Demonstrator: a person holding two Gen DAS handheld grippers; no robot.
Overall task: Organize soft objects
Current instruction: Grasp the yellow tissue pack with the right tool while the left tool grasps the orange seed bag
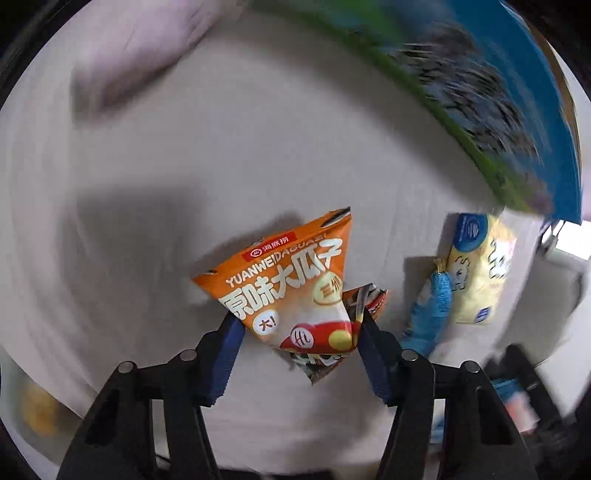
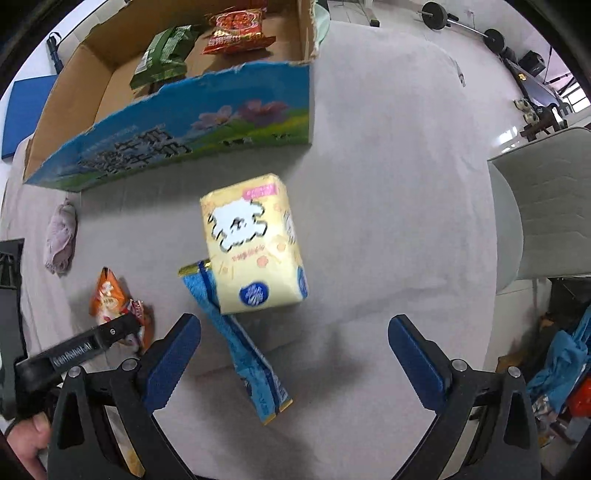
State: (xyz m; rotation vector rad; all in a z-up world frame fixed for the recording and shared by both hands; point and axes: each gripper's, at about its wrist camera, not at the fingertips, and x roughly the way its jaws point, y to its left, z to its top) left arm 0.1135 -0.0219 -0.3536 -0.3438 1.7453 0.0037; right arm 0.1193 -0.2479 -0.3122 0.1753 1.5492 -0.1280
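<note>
The orange seed packet (image 1: 291, 284) is being pinched between the blue pads of the left tongs (image 1: 301, 325), both pads pressed against its lower corners, with a second crumpled snack wrapper (image 1: 365, 301) showing just behind it. In the right wrist view the same orange packet (image 2: 107, 295) is being seen at the far left, with the black arm of the left tongs reaching over it and a bare hand (image 2: 31, 439) gripping the handle at the bottom edge. The right tongs (image 2: 295, 332) are being held spread wide, nothing between the pads, above the pale cloth-covered tabletop (image 2: 388, 184). Just ahead of them the yellow tissue pack (image 2: 253, 243) is being seen resting partly on the upper end of a long blue packet (image 2: 243, 350), the two touching. Beyond these, the open cardboard box (image 2: 184, 122) with the blue and green printed side is being shown on the tabletop, and inside it a green snack bag (image 2: 164, 55) and a red snack bag (image 2: 238, 31) are lying side by side. A small crumpled lilac cloth (image 2: 61, 240) is lying near the box's near-left corner, apart from the packets. In the left wrist view the box wall (image 1: 480, 110) is being smeared by blur, so its print cannot be read there.
</note>
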